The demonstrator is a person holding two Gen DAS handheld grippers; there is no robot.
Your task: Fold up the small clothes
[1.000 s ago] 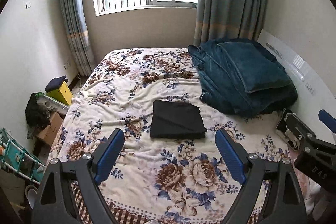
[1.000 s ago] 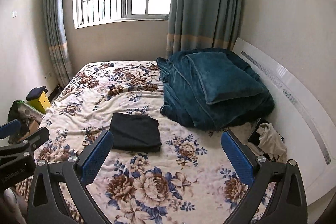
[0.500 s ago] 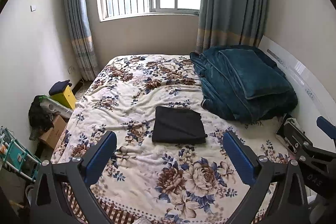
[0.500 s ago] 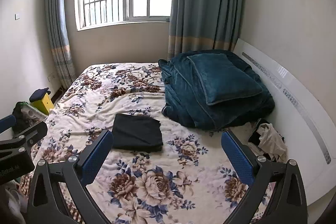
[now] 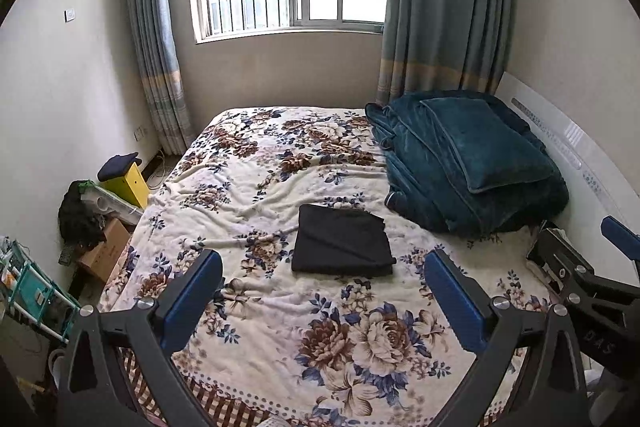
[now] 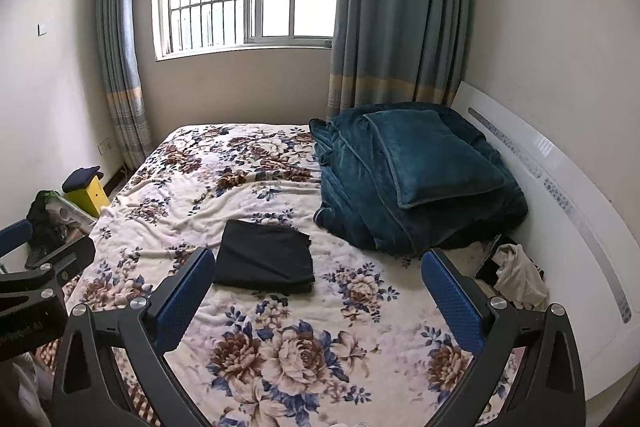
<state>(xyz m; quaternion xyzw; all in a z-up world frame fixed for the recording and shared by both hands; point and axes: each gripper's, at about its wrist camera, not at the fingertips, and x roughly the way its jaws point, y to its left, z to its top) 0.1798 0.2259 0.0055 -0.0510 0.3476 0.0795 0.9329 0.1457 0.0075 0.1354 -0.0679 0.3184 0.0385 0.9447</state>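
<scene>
Both the left gripper (image 5: 323, 297) and right gripper (image 6: 318, 293) are hanging wide open, empty; the folded black garment (image 5: 343, 242) is lying well ahead of the fingertips, so folding appears complete; next, fetch another garment.

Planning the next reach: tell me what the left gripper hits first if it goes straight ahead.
Probably the floral bedspread, just short of the folded black garment. The left gripper is open and empty; depth is uncertain.
</scene>
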